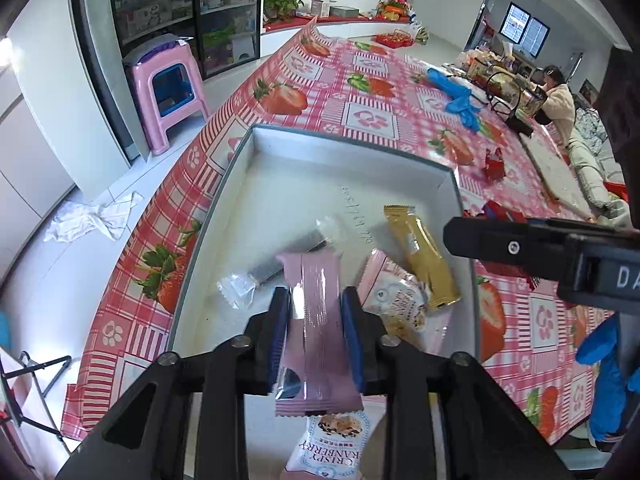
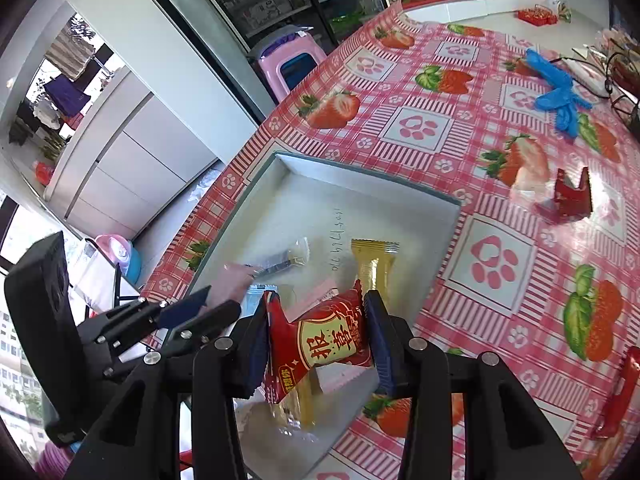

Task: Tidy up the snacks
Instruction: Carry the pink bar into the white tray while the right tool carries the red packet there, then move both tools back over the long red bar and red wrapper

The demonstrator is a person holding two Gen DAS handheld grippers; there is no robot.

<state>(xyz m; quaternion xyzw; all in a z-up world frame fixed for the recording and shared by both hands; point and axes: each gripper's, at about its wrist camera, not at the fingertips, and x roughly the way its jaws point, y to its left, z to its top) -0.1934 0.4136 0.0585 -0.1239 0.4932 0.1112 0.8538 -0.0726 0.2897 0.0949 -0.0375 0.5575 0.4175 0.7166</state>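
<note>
My left gripper (image 1: 316, 304) is shut on a pink snack bar (image 1: 316, 320) and holds it over the shallow white box (image 1: 280, 148). Several snacks lie in the box: a gold bar (image 1: 424, 260), a clear-wrapped dark bar (image 1: 276, 264), a pink-and-white cranberry pack (image 1: 396, 296) and another cranberry pack (image 1: 328, 444) below my fingers. My right gripper (image 2: 320, 312) is shut on a red snack pack (image 2: 320, 344) above the box's near right part (image 2: 280, 184). The gold bar (image 2: 372, 268) lies just beyond it. The left gripper (image 2: 188, 308) shows at the left in the right wrist view.
The box sits on a pink strawberry tablecloth (image 1: 360, 92). Red wrappers (image 2: 568, 200) and a red bar (image 2: 616, 392) lie on the cloth at the right. Blue gloves (image 1: 456, 96) lie farther back. A pink stool (image 1: 168, 92) stands beyond the table's left edge.
</note>
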